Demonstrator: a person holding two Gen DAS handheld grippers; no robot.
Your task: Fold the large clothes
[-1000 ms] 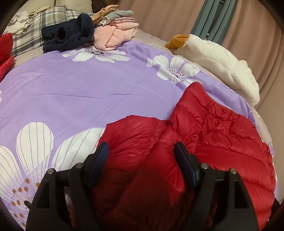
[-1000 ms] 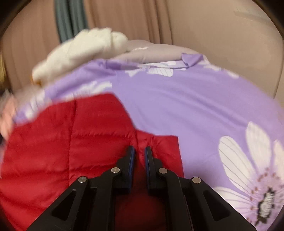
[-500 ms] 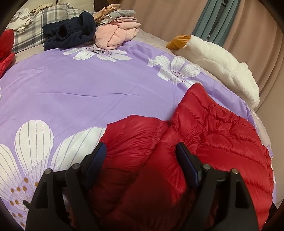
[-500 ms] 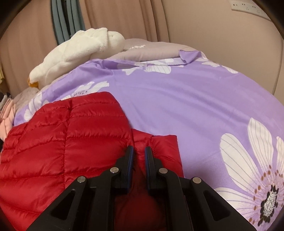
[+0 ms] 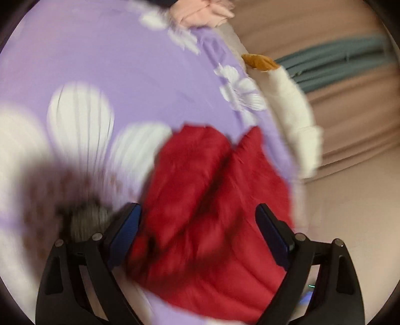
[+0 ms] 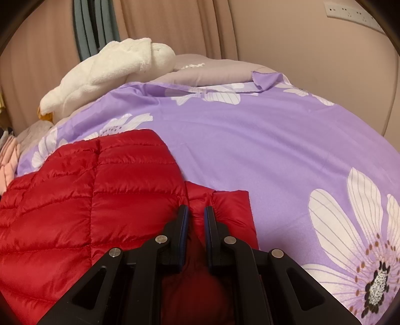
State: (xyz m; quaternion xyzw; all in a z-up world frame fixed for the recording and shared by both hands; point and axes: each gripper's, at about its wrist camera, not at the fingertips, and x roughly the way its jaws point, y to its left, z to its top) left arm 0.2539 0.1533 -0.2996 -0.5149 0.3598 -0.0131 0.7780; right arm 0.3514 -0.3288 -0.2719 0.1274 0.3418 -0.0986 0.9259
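Note:
A red quilted puffer jacket [image 6: 95, 200] lies on a purple flowered bedspread [image 6: 262, 140]. My right gripper [image 6: 196, 212] is shut on a fold of the red jacket near its collar edge. In the blurred left wrist view the jacket [image 5: 210, 212] lies bunched between the spread fingers of my left gripper [image 5: 197, 212], which is open and holds nothing. The bedspread [image 5: 112, 65] fills the upper left of that view.
A white plush toy with an orange beak [image 6: 107, 75] lies at the bed's far edge, also in the left wrist view [image 5: 287, 100]. Pink folded clothes [image 5: 202, 12] sit at the far end. Beige curtains [image 6: 175, 27] and a wall socket strip [image 6: 355, 13] stand behind.
My left gripper has swung and rolled fast, so its view is now blurred and tilted; its jaws stay open. My right gripper stays shut on the jacket, almost still.

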